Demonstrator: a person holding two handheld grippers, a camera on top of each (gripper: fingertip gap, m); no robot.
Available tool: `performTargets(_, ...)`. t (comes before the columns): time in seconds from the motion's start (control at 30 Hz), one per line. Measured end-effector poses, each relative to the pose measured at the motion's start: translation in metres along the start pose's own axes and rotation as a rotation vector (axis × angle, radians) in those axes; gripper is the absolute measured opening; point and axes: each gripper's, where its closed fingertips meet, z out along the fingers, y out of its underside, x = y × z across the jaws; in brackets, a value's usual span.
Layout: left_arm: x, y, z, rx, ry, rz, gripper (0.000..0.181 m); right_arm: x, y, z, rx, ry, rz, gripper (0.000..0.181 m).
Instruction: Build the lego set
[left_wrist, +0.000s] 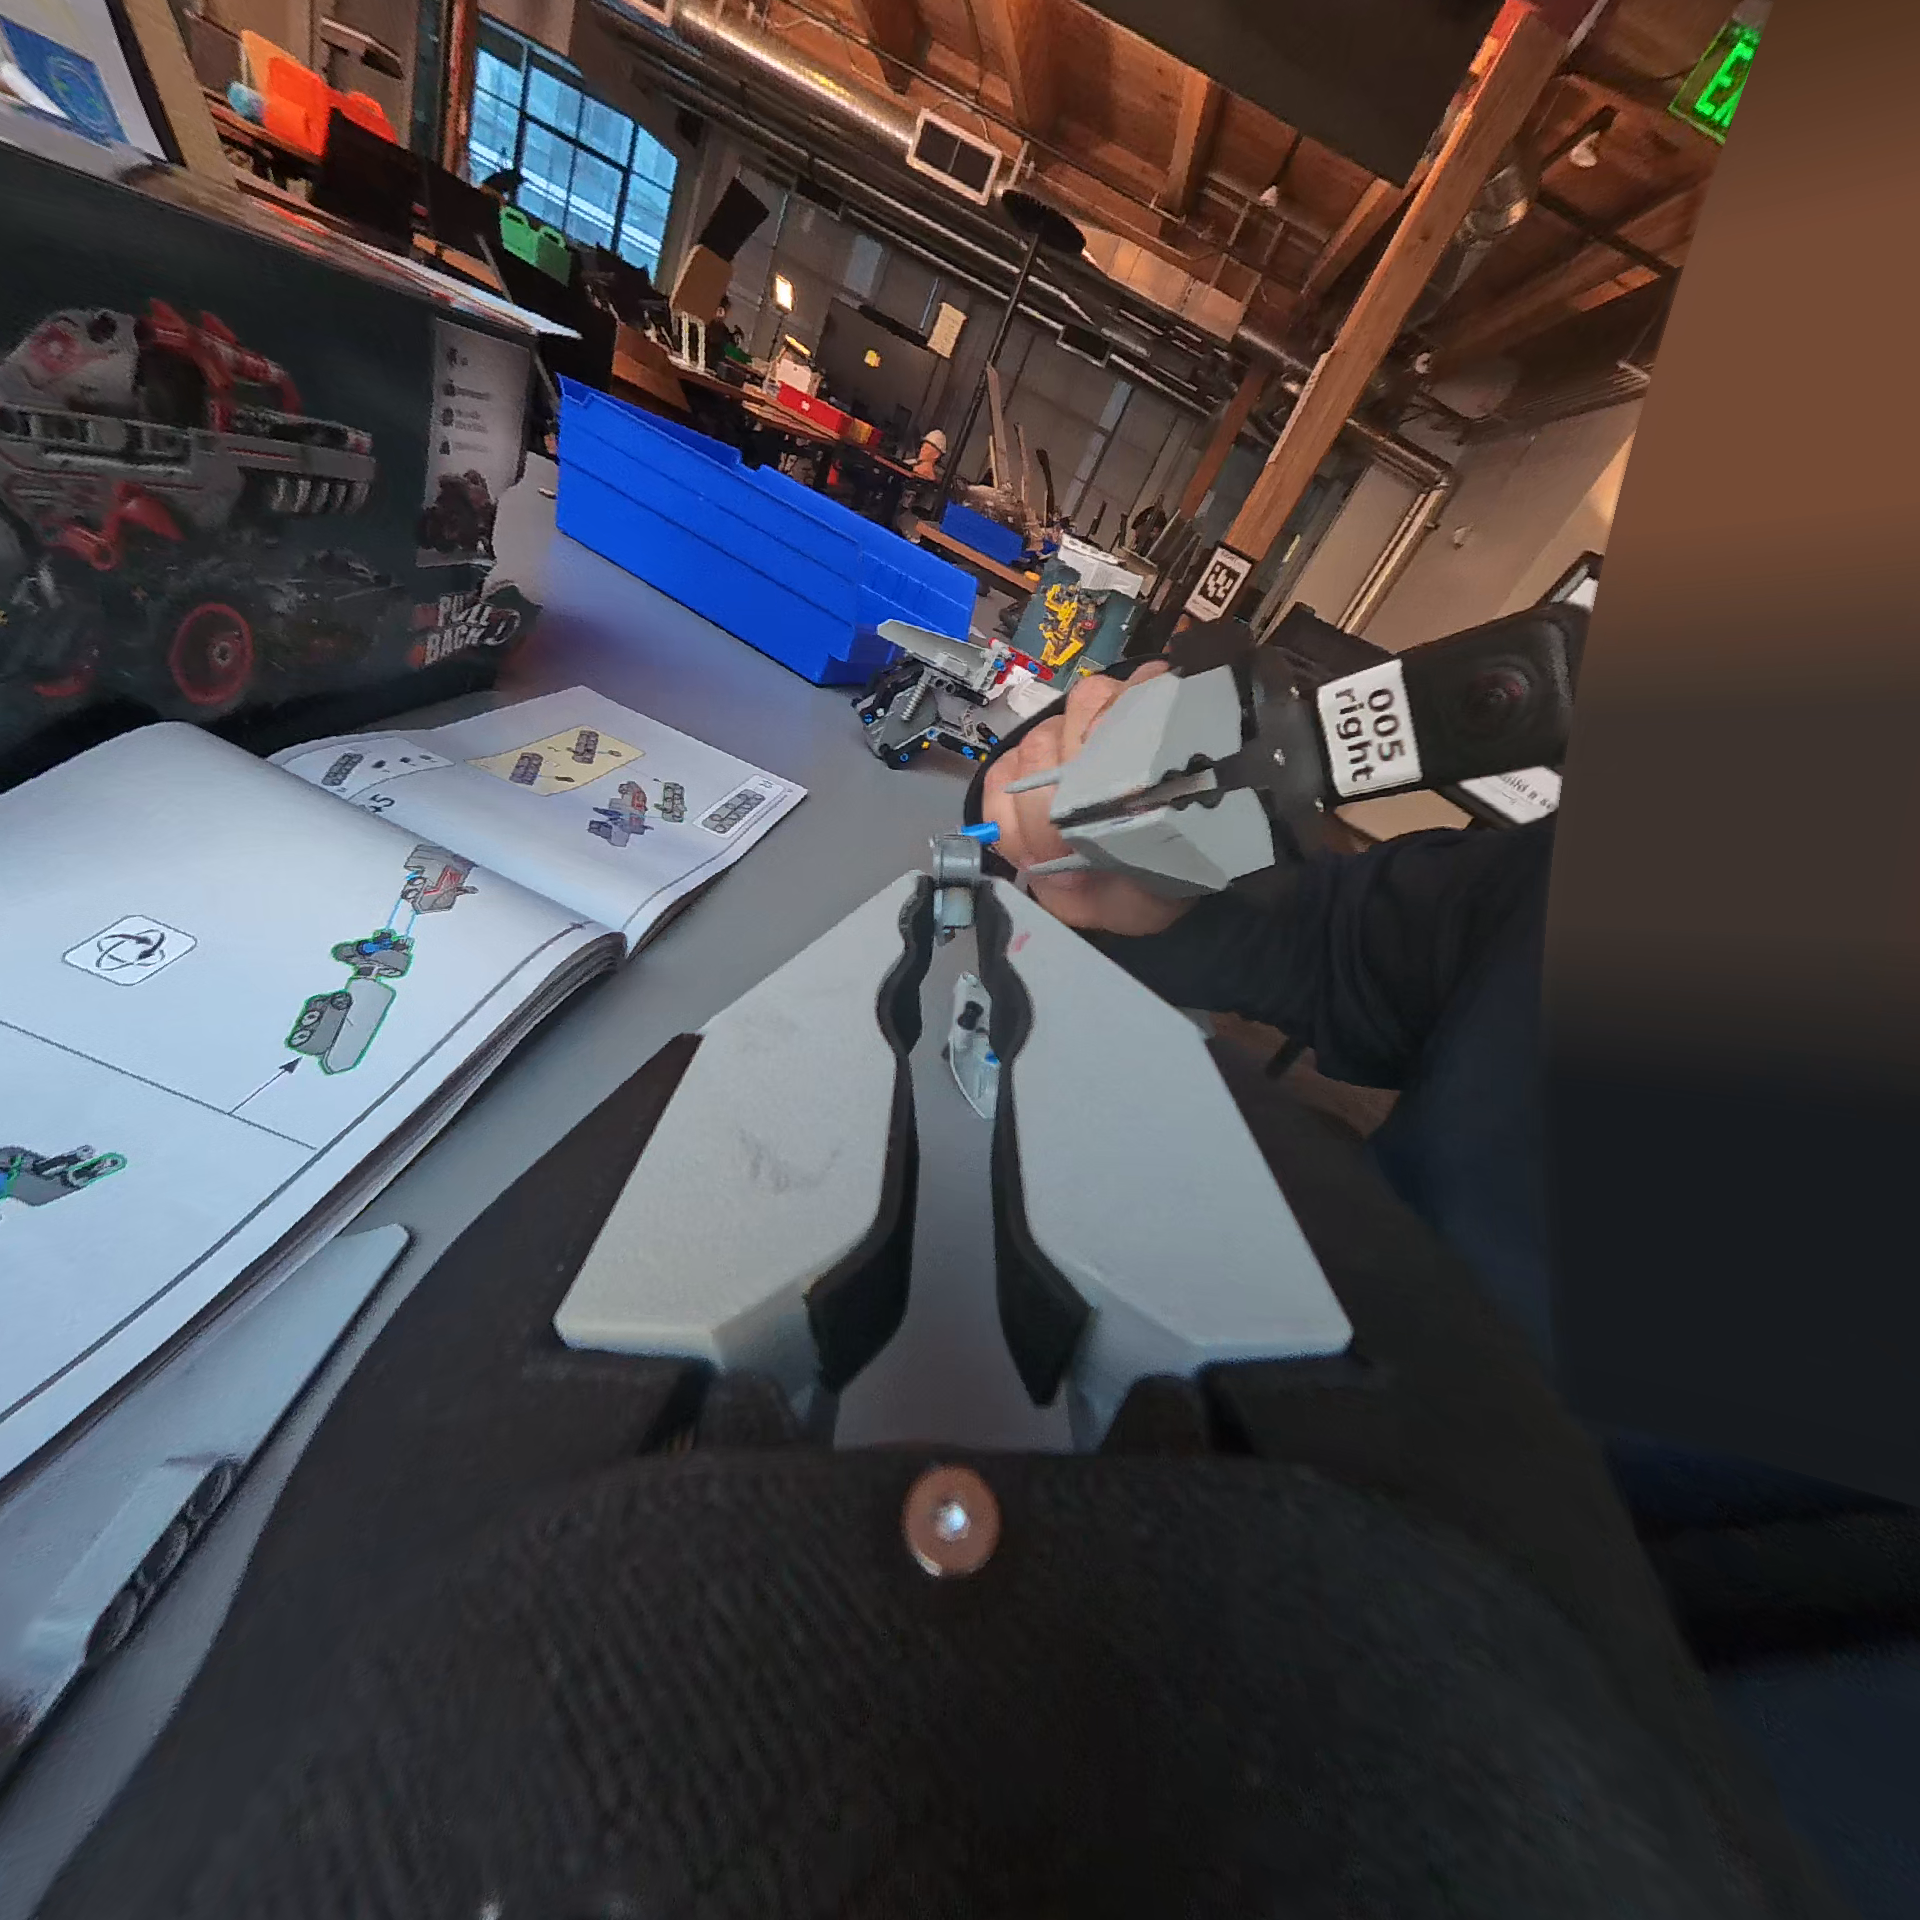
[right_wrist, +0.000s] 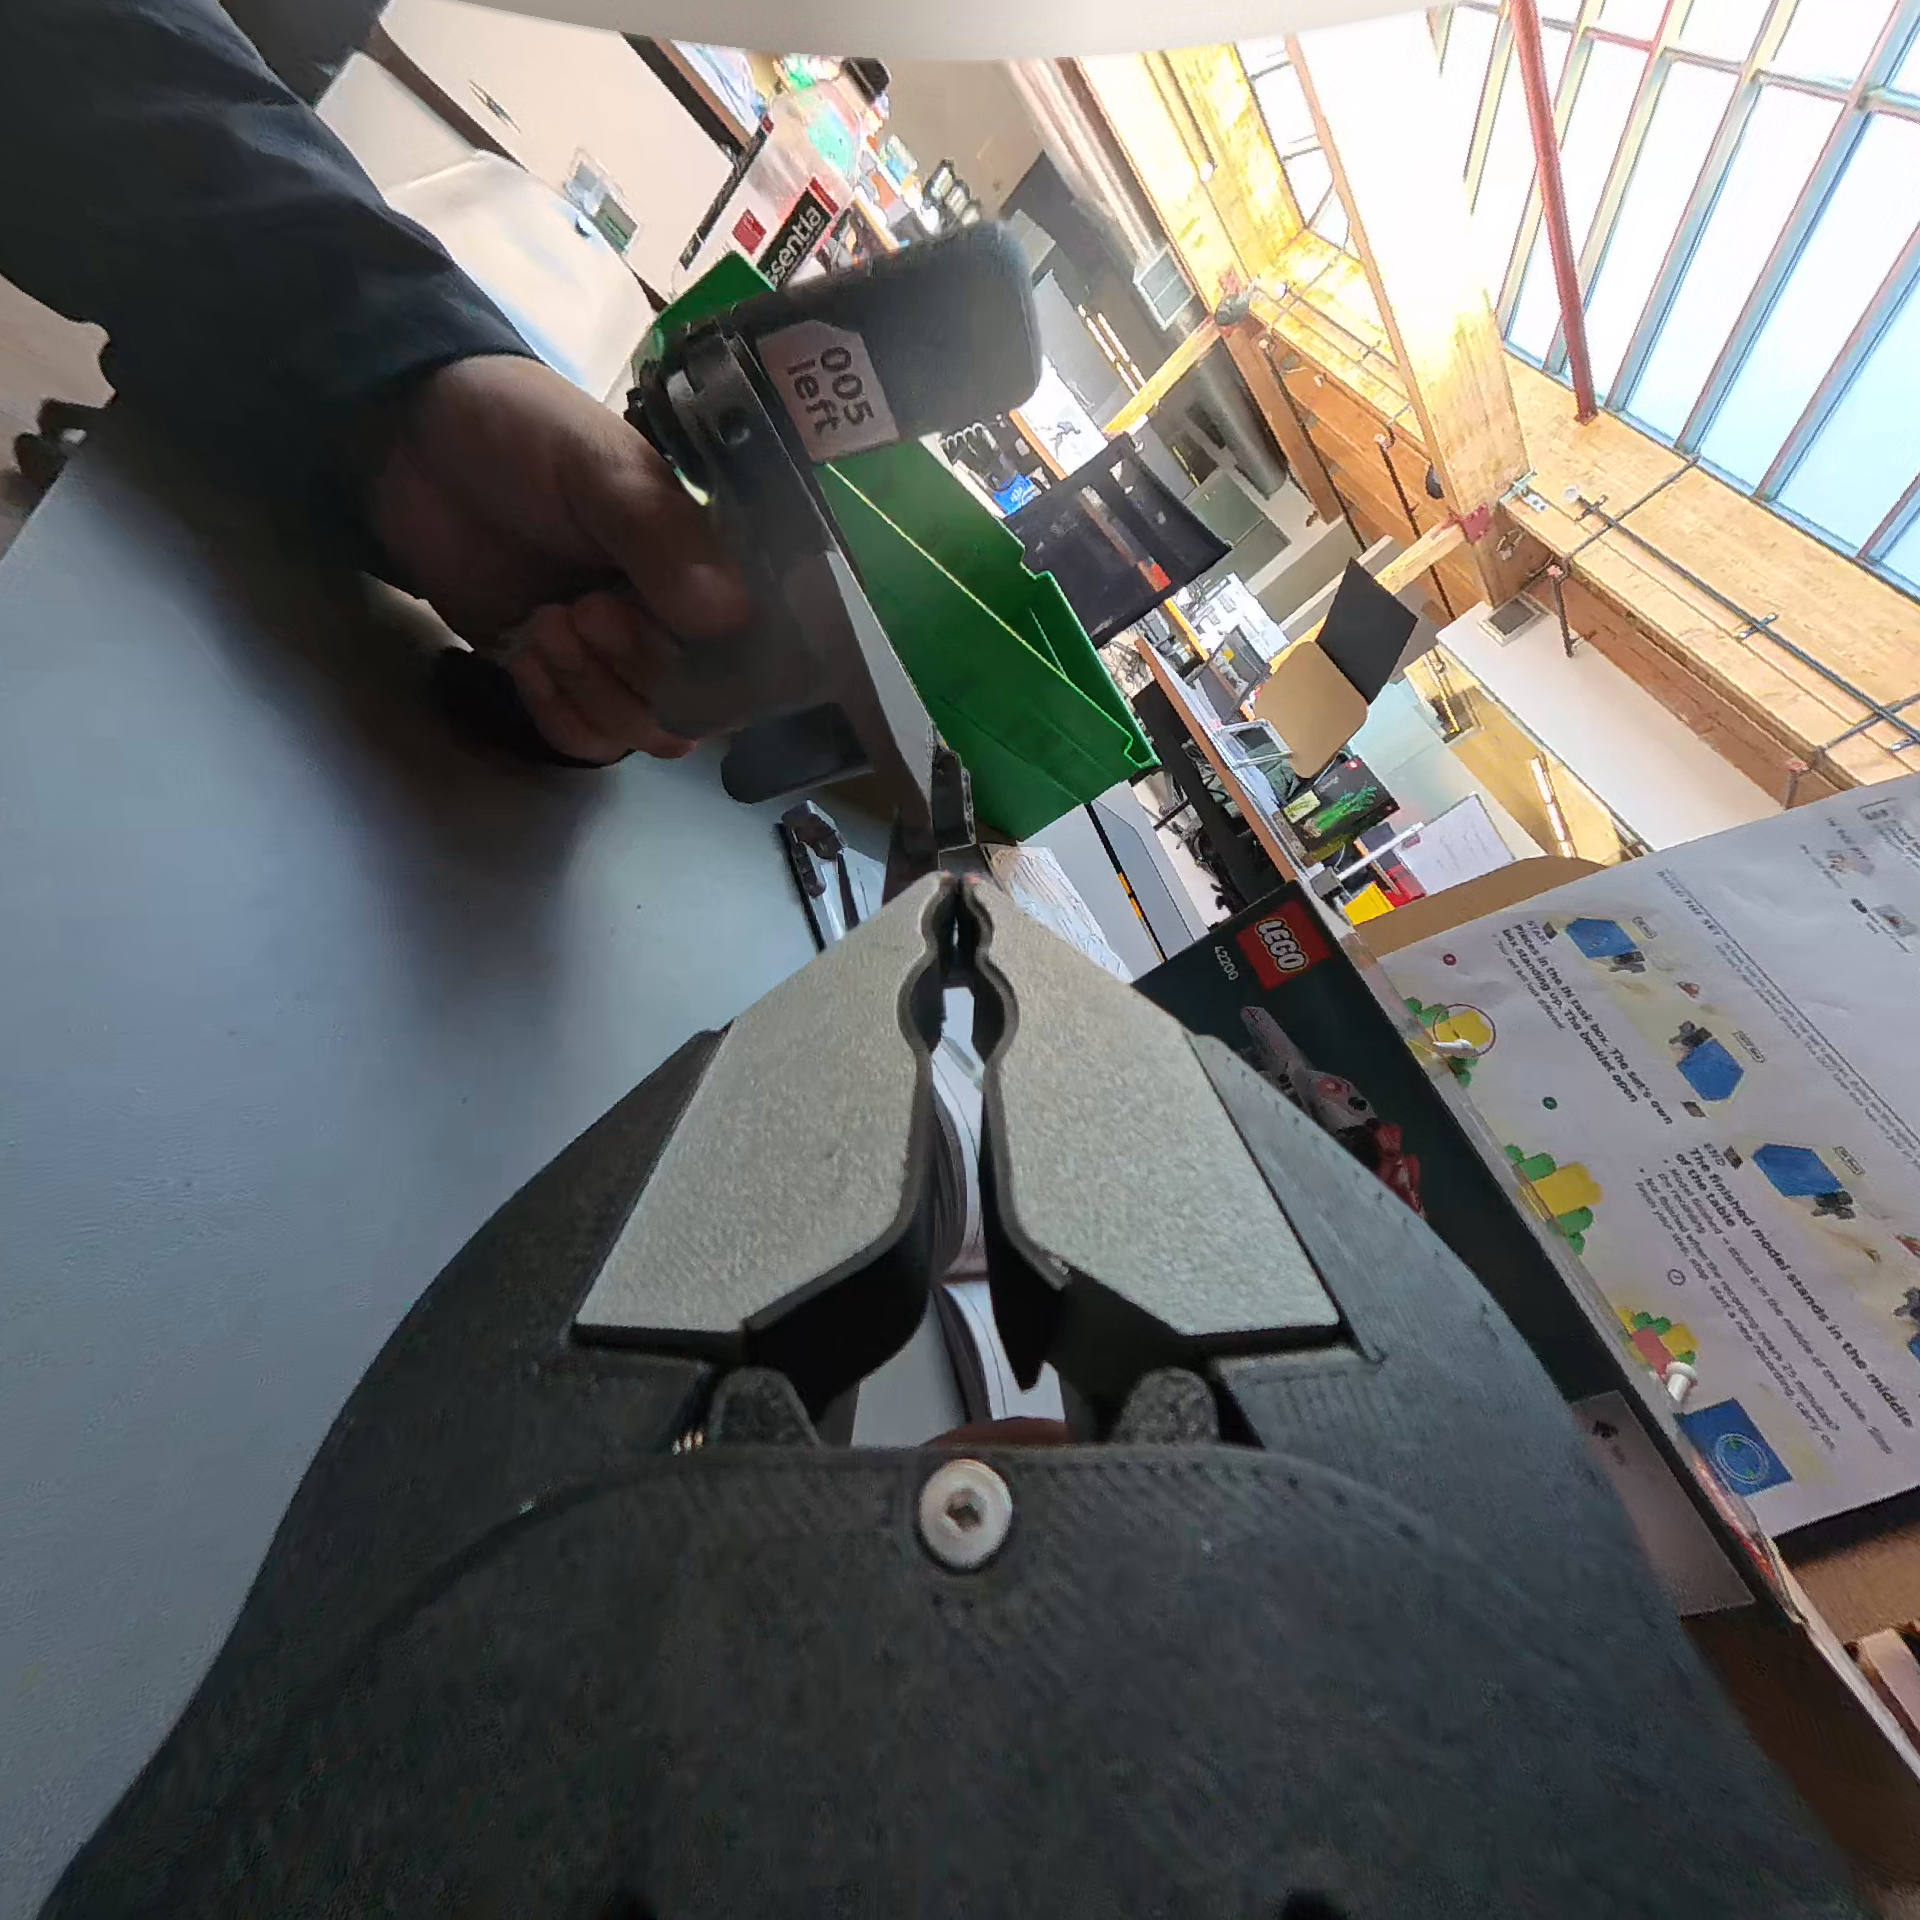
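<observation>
Here, grey piece (left_wrist: 952, 871) pinched at left jaws' tips

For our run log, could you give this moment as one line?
left gripper: shut on grey piece | blue pin: in piece | right gripper: shut | booklet: open

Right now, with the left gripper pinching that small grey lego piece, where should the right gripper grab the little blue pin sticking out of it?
Grip the small blue pin on its free end, coming from the right gripper's side. It juts sideways from the small grey lego piece, whose lower part the left gripper already covers.
</observation>
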Motion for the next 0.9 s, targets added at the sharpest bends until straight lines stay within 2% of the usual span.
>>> performTargets(0.03, 0.000, -0.001, -0.001, 0.010, 0.007, -0.011, 0.005, 0.001, -0.001, -0.001, 0.005, 0.002, 0.002, 0.000)
performTargets(0.2, -0.003, -0.003, -0.002, 0.023, 0.011, -0.038, 0.005, 0.006, 0.001, -0.002, 0.012, -0.004, 0.080, 0.000)
performTargets(0.27, -0.001, -0.003, -0.002, 0.022, 0.019, -0.032, 0.005, 0.010, 0.004, -0.002, 0.015, -0.027, 0.174, 0.001)
performTargets(0.33, 0.000, -0.003, -0.002, 0.023, 0.025, -0.025, 0.005, 0.011, 0.012, 0.000, -0.003, -0.077, 0.294, 0.019)
performTargets(0.37, 0.001, -0.003, -0.002, 0.025, 0.026, -0.022, 0.005, 0.012, 0.017, 0.002, -0.012, -0.095, 0.351, 0.022)
performTargets(0.53, 0.004, -0.003, -0.002, 0.024, 0.035, -0.006, 0.005, 0.018, 0.025, 0.002, 0.013, -0.146, 0.538, 0.020)
performTargets(0.77, 0.011, -0.002, 0.000, 0.020, 0.058, 0.032, 0.005, 0.004, 0.013, 0.001, 0.062, -0.252, 0.579, 0.026)
performTargets(0.9, 0.015, -0.002, 0.001, 0.022, 0.080, 0.037, 0.006, -0.009, 0.012, 0.005, 0.037, -0.317, 0.572, 0.016)
